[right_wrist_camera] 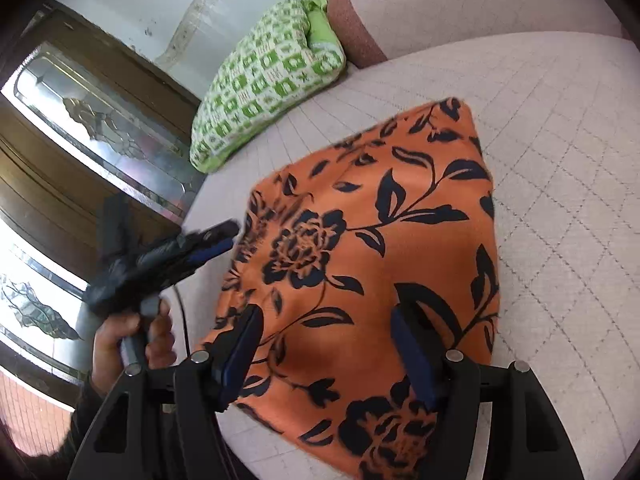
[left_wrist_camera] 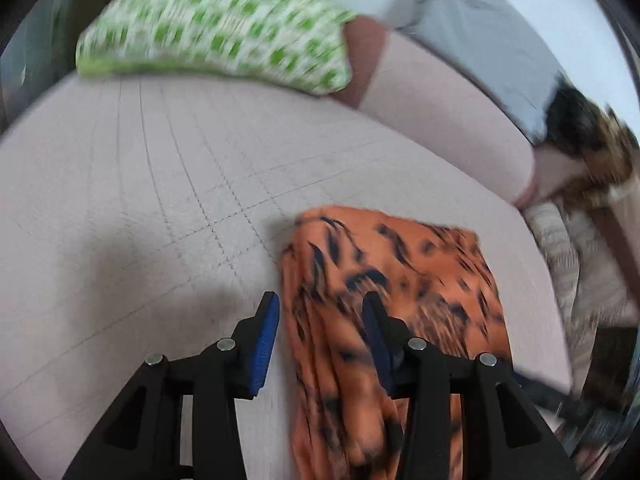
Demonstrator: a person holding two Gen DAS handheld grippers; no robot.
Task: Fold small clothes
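Observation:
An orange cloth with a dark floral print [right_wrist_camera: 384, 248] lies spread on a pale quilted sofa seat [right_wrist_camera: 560, 200]. My right gripper [right_wrist_camera: 326, 324] is open just above the cloth's near part, one finger on each side. My left gripper [left_wrist_camera: 320, 320] is open over the cloth's edge [left_wrist_camera: 392, 280], which looks bunched and blurred there. The left gripper also shows in the right wrist view [right_wrist_camera: 224, 236], held by a hand at the cloth's left edge.
A green and white patterned pillow [right_wrist_camera: 264, 80] lies at the far end of the seat against the sofa arm [right_wrist_camera: 352, 28]. A wooden cabinet with glass panels [right_wrist_camera: 80, 120] stands left. Other fabrics [left_wrist_camera: 568, 264] lie at the seat's right edge.

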